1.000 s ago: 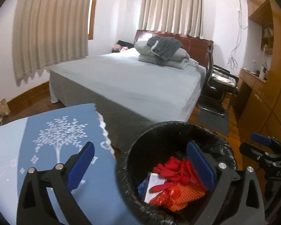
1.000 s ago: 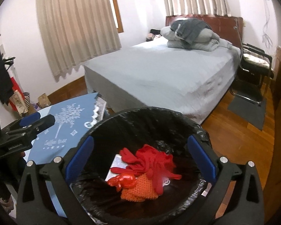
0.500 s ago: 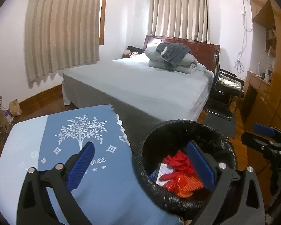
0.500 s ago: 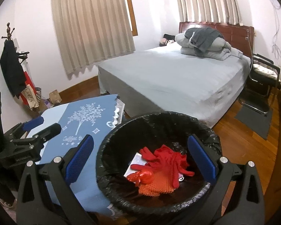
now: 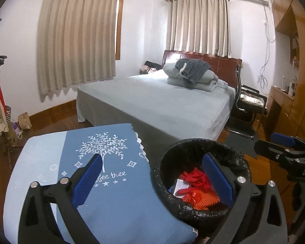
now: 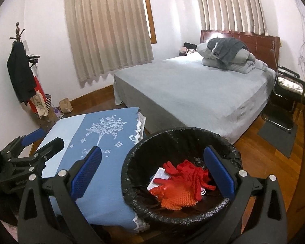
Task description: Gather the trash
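A round bin lined with a black bag (image 5: 197,211) (image 6: 172,213) stands beside a small table. Inside it lie red gloves (image 6: 190,171), an orange knobbly mat (image 6: 177,198) and a white card (image 6: 159,177); the same trash shows in the left wrist view (image 5: 195,191). My left gripper (image 5: 152,180) is open and empty above the table's edge and the bin. My right gripper (image 6: 152,174) is open and empty above the bin. Each gripper shows in the other's view, the right one (image 5: 284,148) and the left one (image 6: 30,148).
The table wears a blue cloth with a white tree print (image 5: 103,152) (image 6: 103,134). A grey bed (image 5: 162,105) with folded bedding stands behind. A black chair (image 5: 248,109), a wooden desk (image 5: 280,101) and a coat stand (image 6: 22,65) line the walls.
Both grippers have drawn back and up from the bin. The bin looks smaller and more of the blue cloth and room shows. Both stay open.
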